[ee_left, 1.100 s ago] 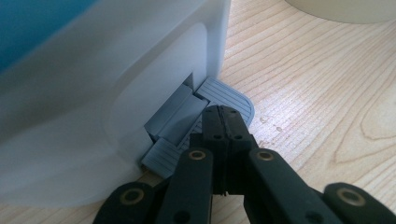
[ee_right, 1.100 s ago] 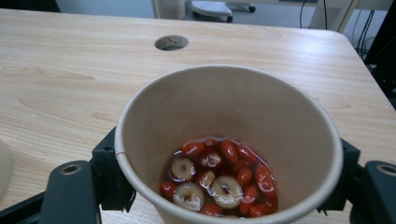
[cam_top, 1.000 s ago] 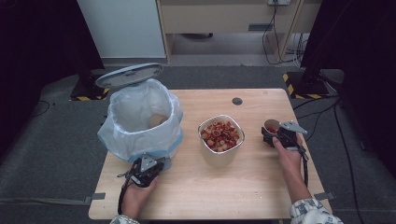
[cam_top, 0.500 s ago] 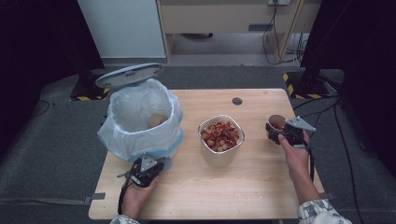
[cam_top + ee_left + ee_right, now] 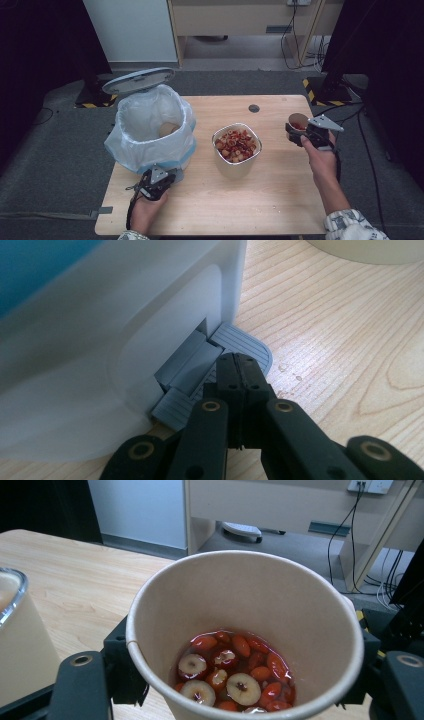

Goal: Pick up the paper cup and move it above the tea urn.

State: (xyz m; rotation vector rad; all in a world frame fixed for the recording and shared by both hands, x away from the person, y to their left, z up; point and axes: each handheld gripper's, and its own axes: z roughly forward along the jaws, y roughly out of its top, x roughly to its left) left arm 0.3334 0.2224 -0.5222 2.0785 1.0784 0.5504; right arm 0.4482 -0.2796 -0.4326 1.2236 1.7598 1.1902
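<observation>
The high view looks forward and down over the whole table (image 5: 280,210). The left gripper view sits close, low at the bin (image 5: 100,365) base; the right gripper view peers closely into the paper cup (image 5: 240,630), seen at the high view's right.

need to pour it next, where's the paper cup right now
In the high view the paper cup is held in the right claw near the table's right edge, to the right of the metal bowl.

No readable text, label or number appears anywhere (all surfaces plain).
</observation>
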